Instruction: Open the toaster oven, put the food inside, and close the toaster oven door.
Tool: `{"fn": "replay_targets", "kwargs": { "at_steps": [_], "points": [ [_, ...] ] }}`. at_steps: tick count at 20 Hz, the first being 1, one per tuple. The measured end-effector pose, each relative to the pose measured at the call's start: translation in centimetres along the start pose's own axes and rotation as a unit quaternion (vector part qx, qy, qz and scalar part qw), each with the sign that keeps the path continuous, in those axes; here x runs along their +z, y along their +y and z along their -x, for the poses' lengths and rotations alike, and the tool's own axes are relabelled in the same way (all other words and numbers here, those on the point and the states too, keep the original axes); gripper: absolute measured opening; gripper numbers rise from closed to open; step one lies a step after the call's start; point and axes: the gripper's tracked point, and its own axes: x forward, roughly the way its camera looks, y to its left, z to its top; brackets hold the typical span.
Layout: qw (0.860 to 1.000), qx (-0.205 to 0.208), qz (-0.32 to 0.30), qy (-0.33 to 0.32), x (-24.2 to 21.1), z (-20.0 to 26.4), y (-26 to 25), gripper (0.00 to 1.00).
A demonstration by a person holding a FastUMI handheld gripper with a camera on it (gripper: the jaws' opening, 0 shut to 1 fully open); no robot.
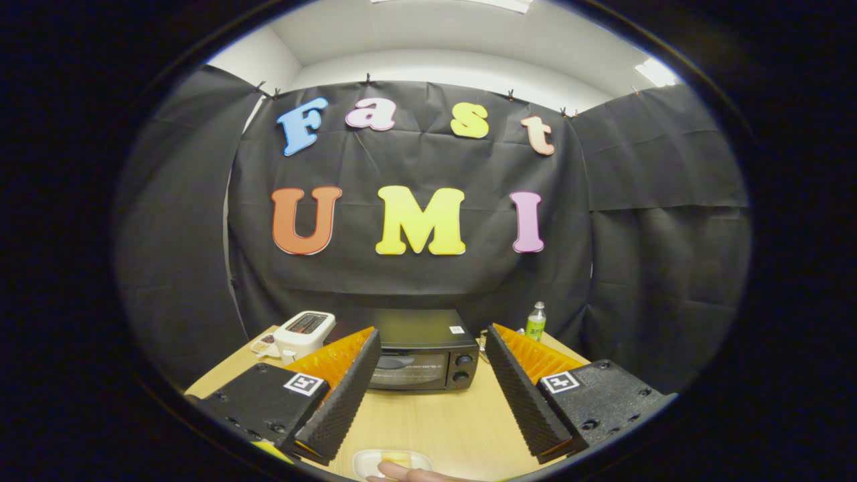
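Black and boxy, the toaster oven [422,351] sits at the far side of the table [435,415], against the dark cloth wall, seen in the gap beyond the two fingers. Its glass door [408,369] is closed, and two round knobs [461,368] stand one above the other to the right of that door. The tongs [428,385] hang released above the table, their fingers spread wide apart with nothing between them, well short of the oven. Nearest the camera, between the fingers' bases, lies a small pale plate [392,462] carrying a yellowish piece of food [396,458]; a person's fingertip [408,474] touches the plate's near edge. To the left of the oven stands a white toaster [304,333], with a small dish [263,346] just beside it on its left, its contents too small to make out. To the right of the oven, near the table's far corner, a clear bottle [535,321] with a green label stands upright.
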Motion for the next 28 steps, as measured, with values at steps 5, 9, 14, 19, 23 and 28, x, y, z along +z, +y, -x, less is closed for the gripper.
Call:
{"fn": "replay_targets", "kwargs": {
  "at_steps": [5,9,14,19,23,28],
  "points": [
    [1.000,0.011,0.001,0.016,-2.2,-5.8,1.3,1.00],
    [0.999,0.022,-0.005,0.028,-4.8,-11.2,3.0,1.00],
    [0.997,0.044,0.004,0.060,-8.9,-17.2,5.8,1.00],
    [0.995,0.040,0.023,0.090,-12.5,-20.8,7.1,1.00],
    [0.991,0.026,0.022,0.129,-15.5,-22.2,7.3,1.00],
    [0.988,0.042,-0.005,0.146,-16.5,-21.4,7.5,1.00]
  ]
}}
